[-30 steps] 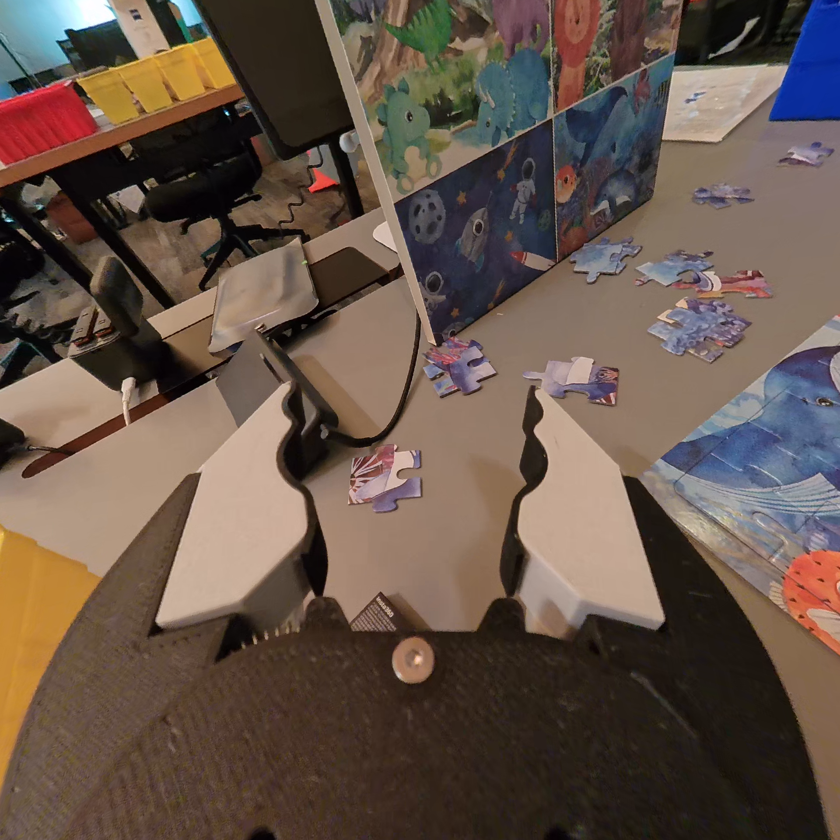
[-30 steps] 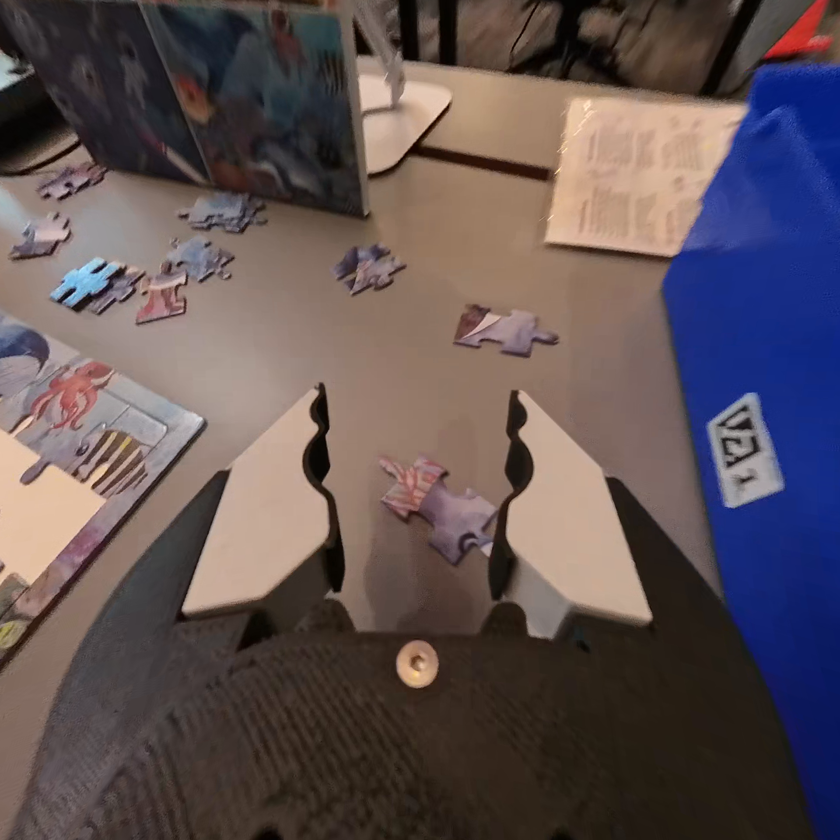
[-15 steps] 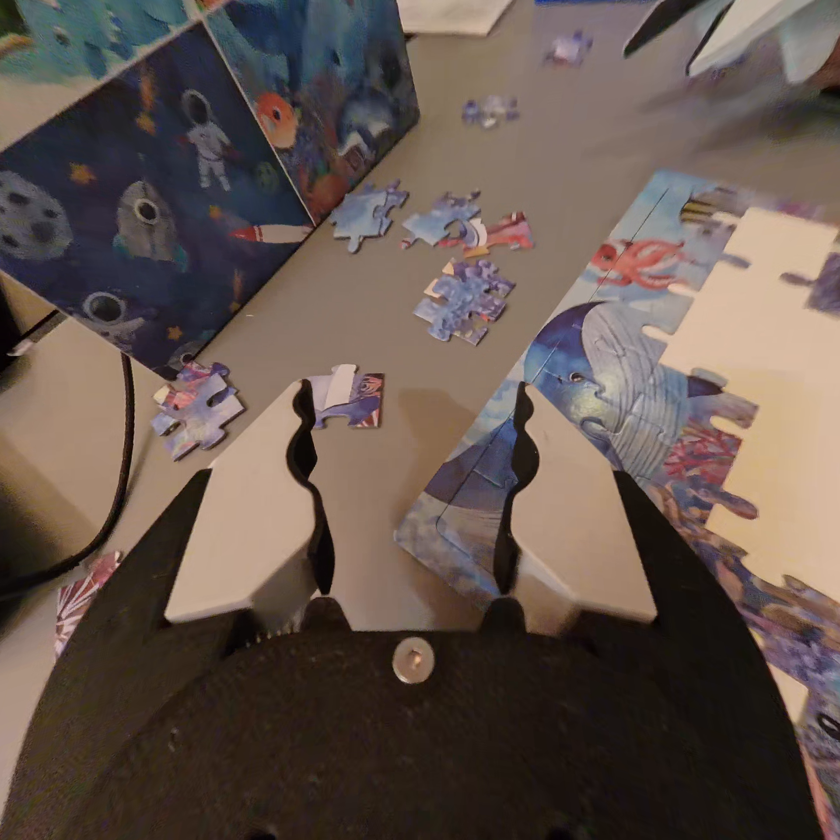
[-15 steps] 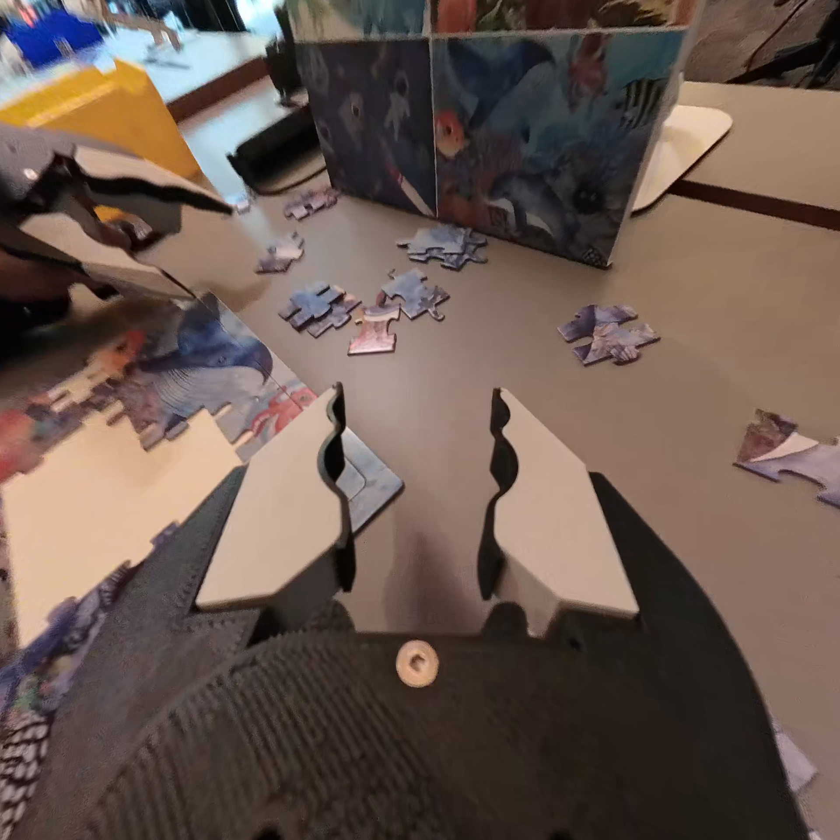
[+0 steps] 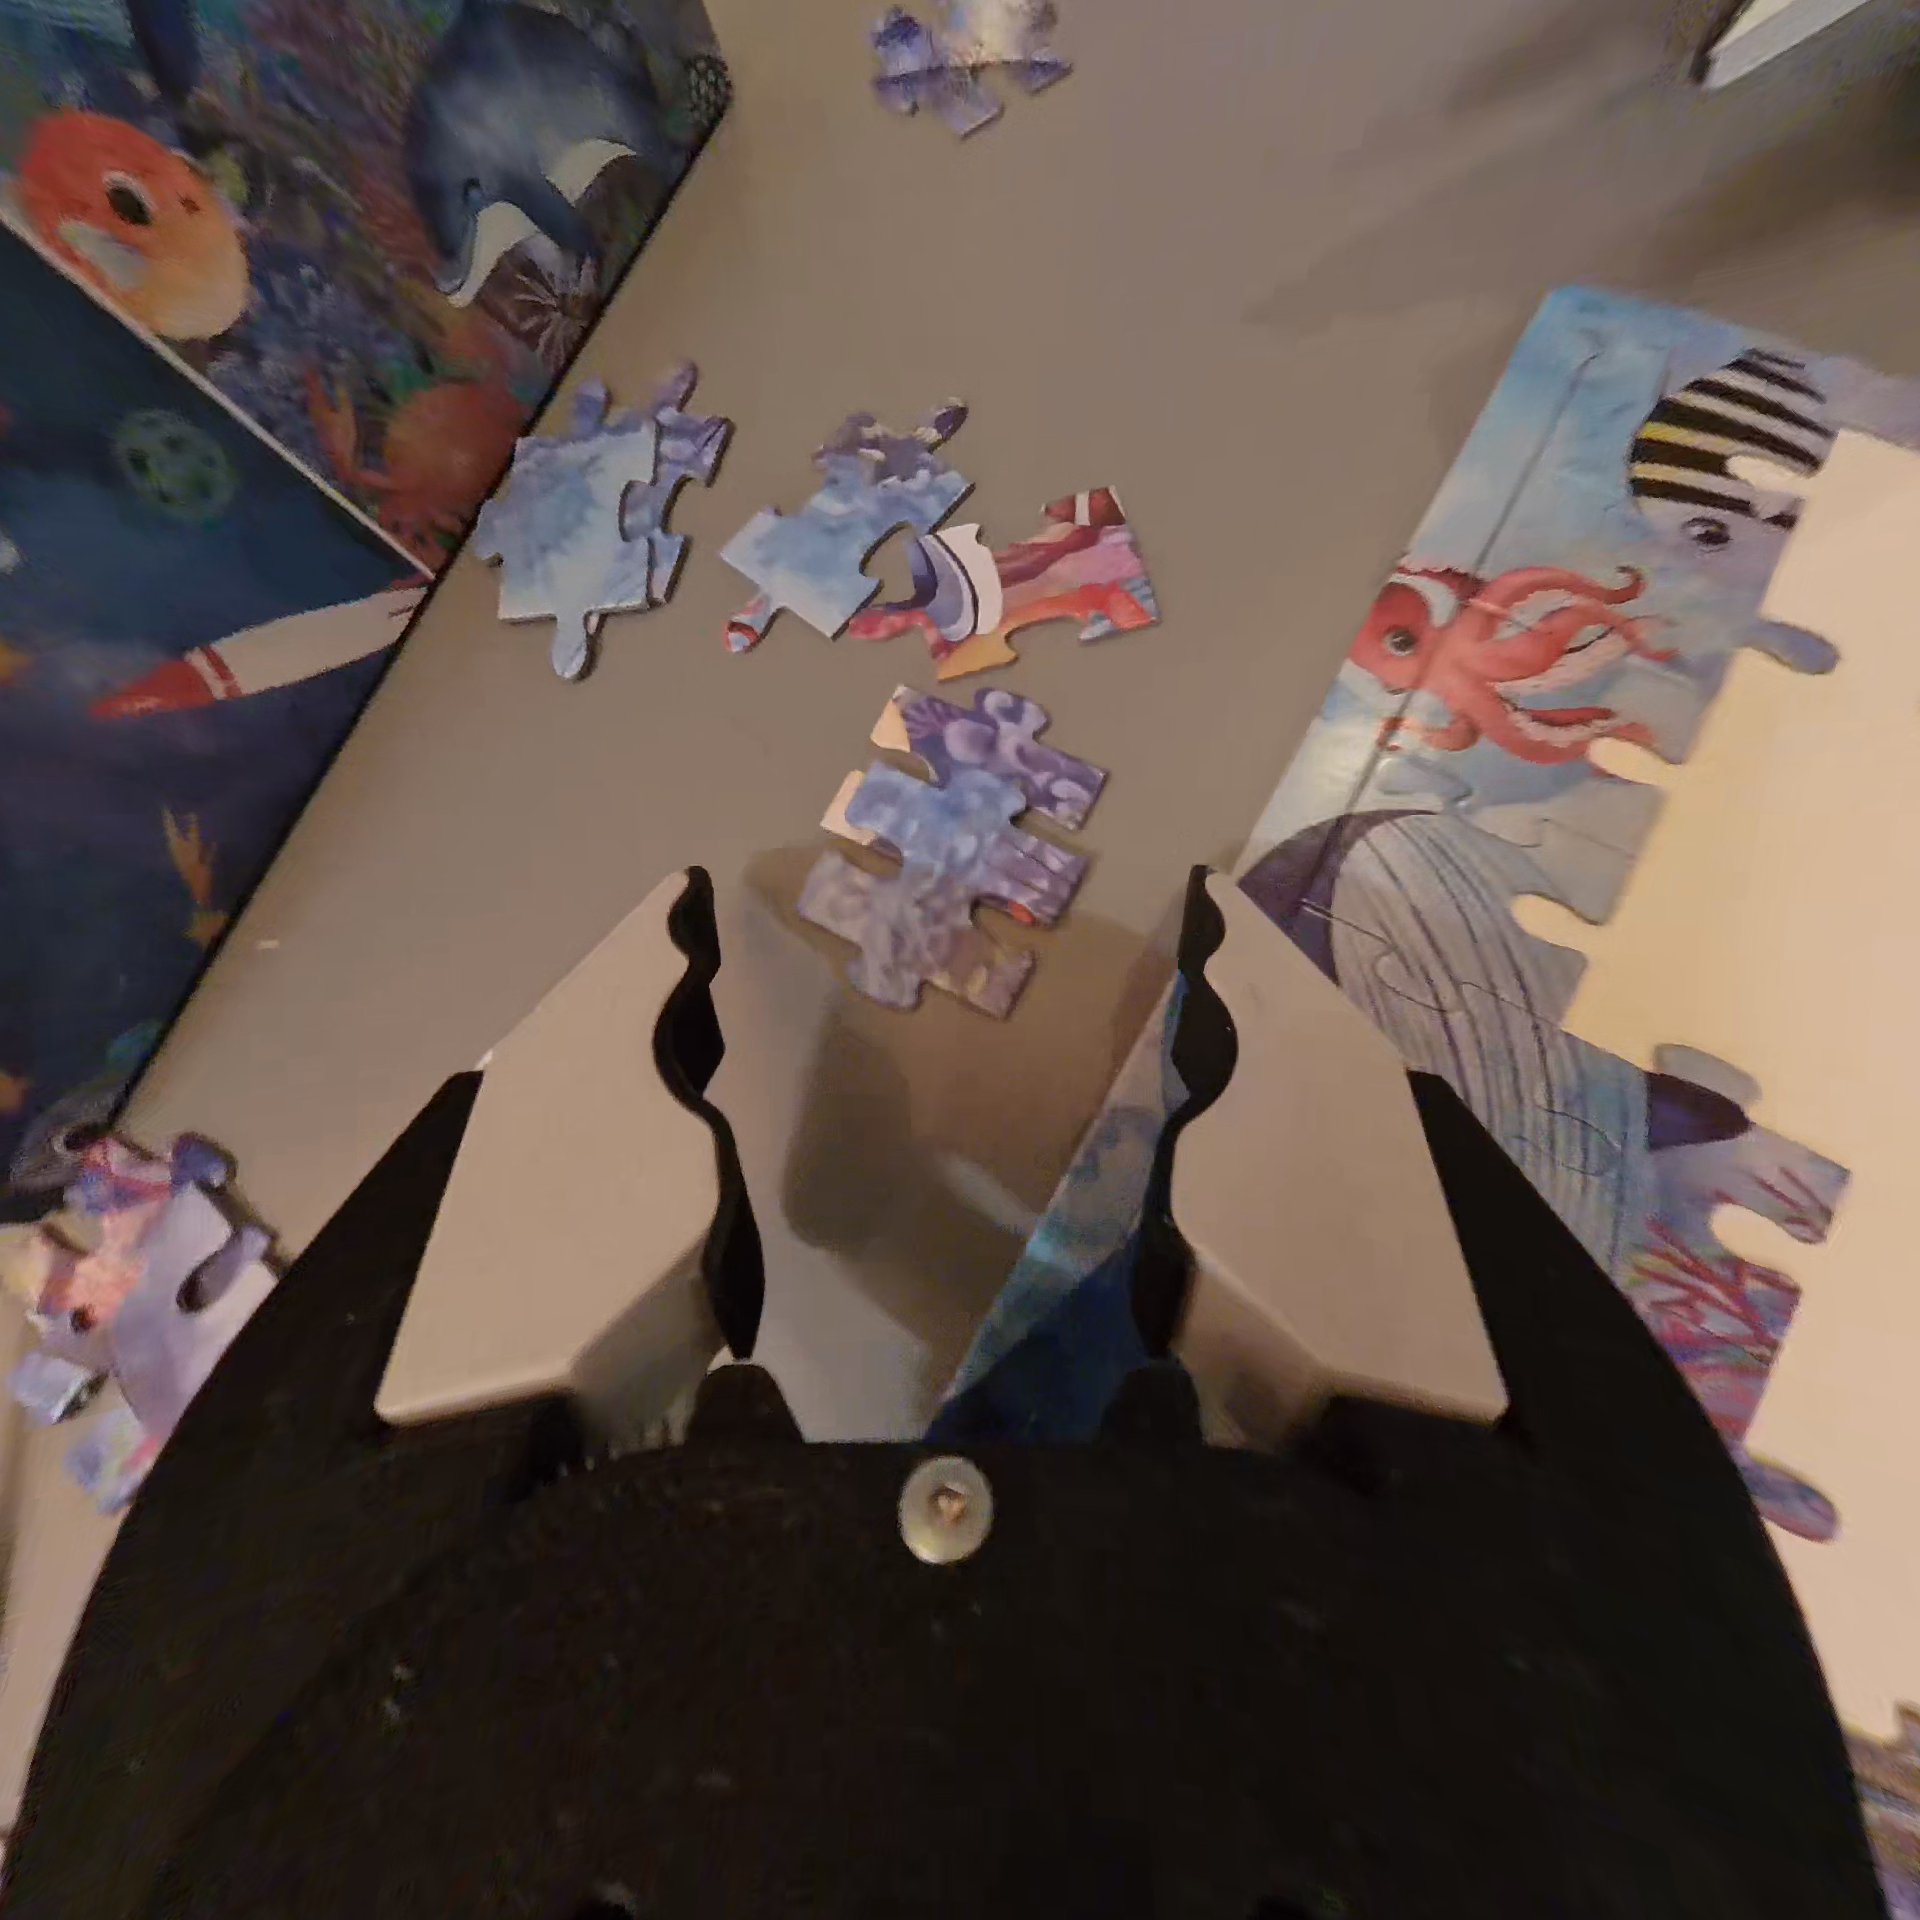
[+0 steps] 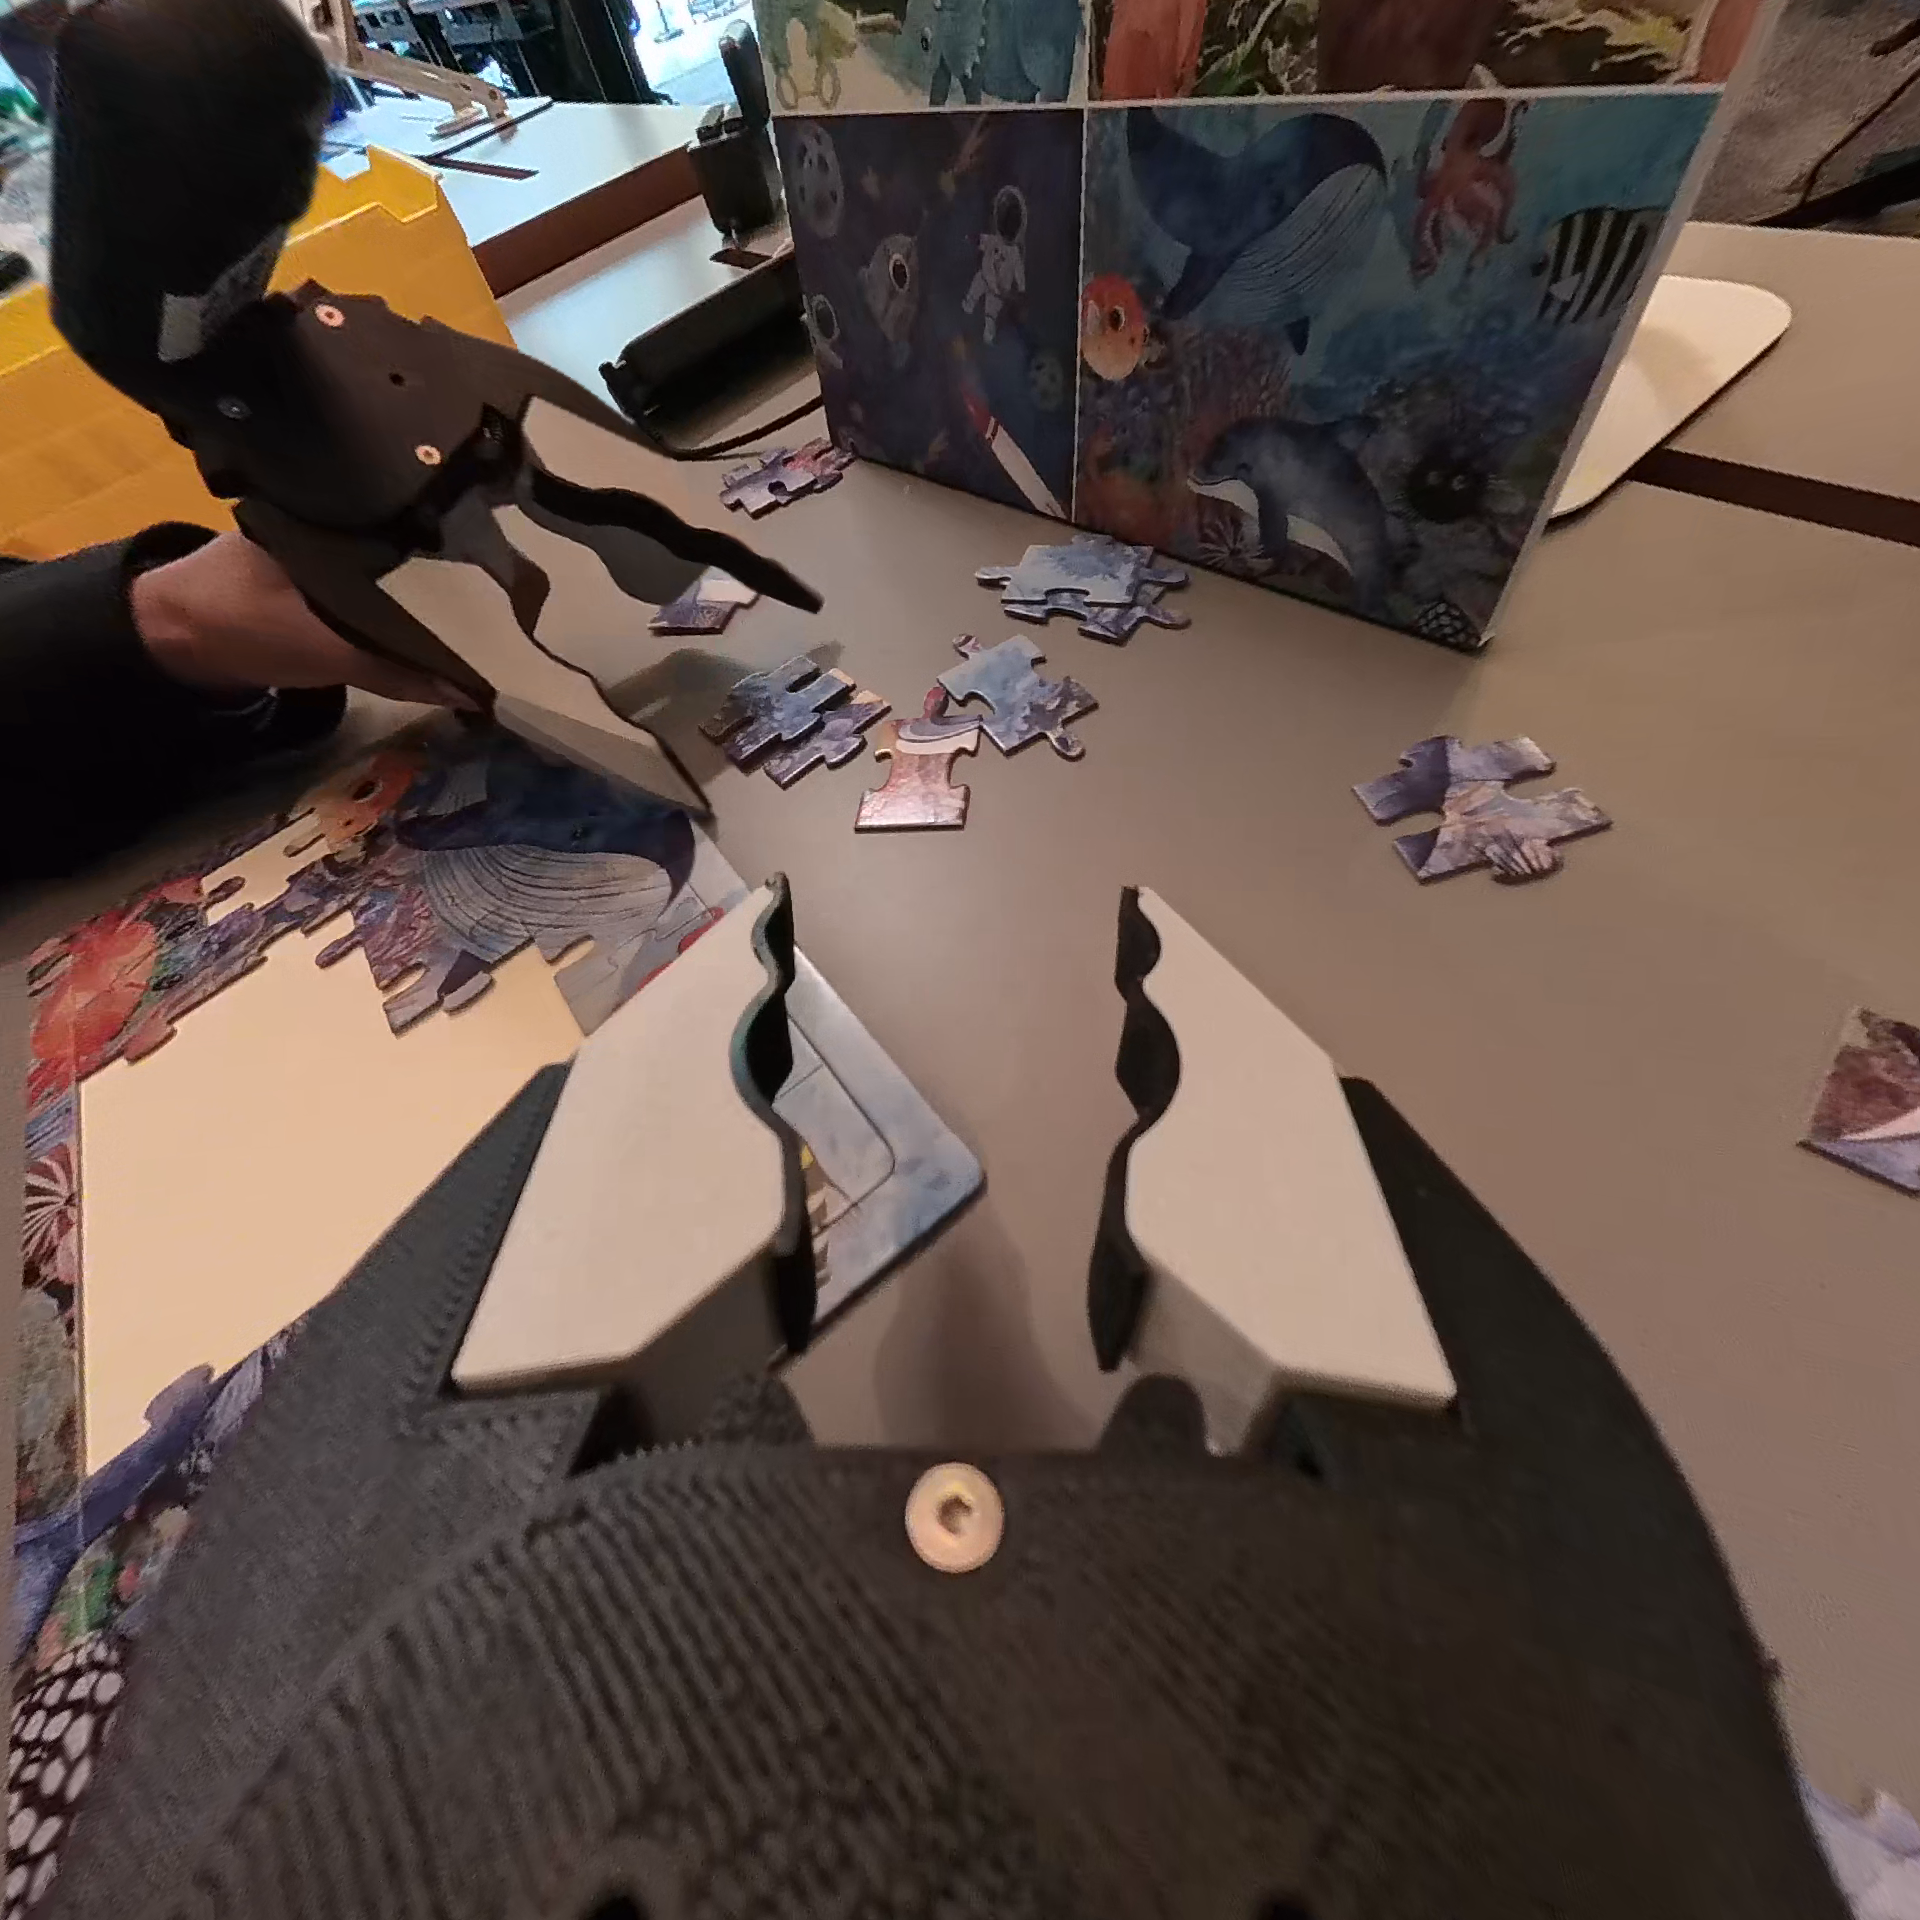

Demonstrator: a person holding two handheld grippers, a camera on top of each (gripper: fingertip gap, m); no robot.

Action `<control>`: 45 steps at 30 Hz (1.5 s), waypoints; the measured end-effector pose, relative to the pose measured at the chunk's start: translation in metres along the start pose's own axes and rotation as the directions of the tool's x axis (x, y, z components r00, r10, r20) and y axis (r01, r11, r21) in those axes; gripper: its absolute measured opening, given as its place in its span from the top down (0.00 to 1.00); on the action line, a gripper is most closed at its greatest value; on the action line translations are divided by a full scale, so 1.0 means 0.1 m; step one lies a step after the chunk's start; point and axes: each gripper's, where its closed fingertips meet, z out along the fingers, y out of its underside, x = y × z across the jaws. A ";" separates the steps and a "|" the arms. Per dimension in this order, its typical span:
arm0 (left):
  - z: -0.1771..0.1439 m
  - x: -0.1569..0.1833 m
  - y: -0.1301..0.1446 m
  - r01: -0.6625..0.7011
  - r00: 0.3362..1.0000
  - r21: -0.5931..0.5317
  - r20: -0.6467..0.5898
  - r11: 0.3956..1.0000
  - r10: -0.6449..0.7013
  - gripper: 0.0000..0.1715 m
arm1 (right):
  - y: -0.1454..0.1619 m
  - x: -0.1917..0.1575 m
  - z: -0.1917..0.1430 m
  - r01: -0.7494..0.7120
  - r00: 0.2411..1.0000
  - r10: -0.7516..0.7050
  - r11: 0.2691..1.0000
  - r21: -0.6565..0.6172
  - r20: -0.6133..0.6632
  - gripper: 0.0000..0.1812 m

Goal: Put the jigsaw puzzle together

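Observation:
A part-built sea puzzle [image 5: 1507, 810] lies on the grey table, its border pieces joined around a bare cream middle; it also shows in the right wrist view [image 6: 312, 1091]. My left gripper [image 5: 940, 883] is open and empty, just short of a small stack of purple-blue pieces [image 5: 951, 852]. Beyond lie a light blue piece [image 5: 592, 509] and a blue piece overlapping a pink one [image 5: 935, 561]. My right gripper [image 6: 951, 904] is open and empty above the puzzle's corner. The left gripper [image 6: 764, 696] also shows there, hovering over the same stack [image 6: 795, 717].
The upright puzzle box [image 6: 1247, 343] stands at the back, also in the left wrist view [image 5: 260, 312]. More loose pieces [image 6: 1481, 805] lie right of it and at the far right [image 6: 1870, 1117]. A yellow bin [image 6: 62, 436] is at the left, and a sleeved arm [image 6: 83, 675] beside the puzzle. The part-built sea puzzle [image 5: 1507, 810] sits 5 cm or so from the ends of my left fingers. Seen from the right wrist view [image 6: 634, 952] as well. The light blue piece [image 5: 592, 509] lies some 10 cm from my left tips, 20 cm from my right tips. The right camera catches it too, in the right wrist view [image 6: 1075, 578].
My left gripper has swung right from the table's left side to the loose stack by the puzzle. My right gripper has swung left from a piece near the blue bin to the puzzle's corner.

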 end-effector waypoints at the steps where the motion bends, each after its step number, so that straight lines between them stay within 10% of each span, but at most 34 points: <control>1: 0.03 0.00 -0.01 -0.007 1.000 -0.010 0.000 1.000 0.007 0.49 | 0.00 0.01 -0.01 -0.001 1.000 0.001 1.000 0.000 0.000 0.66; 10: -0.12 -0.12 0.04 0.058 0.998 0.031 -0.021 0.998 -0.057 0.84 | 0.05 -0.04 0.03 0.031 0.999 -0.031 0.999 -0.036 0.009 0.66; 26: -0.67 -0.48 -0.15 0.064 0.991 0.265 0.098 0.962 -0.092 0.78 | 0.00 0.12 -0.07 0.081 0.994 -0.081 0.997 0.007 -0.072 0.69; 45: -1.24 -0.88 0.28 0.096 0.950 0.409 0.236 0.907 -0.206 0.81 | -0.15 0.62 -0.42 0.097 0.956 -0.050 0.984 0.150 -0.289 0.72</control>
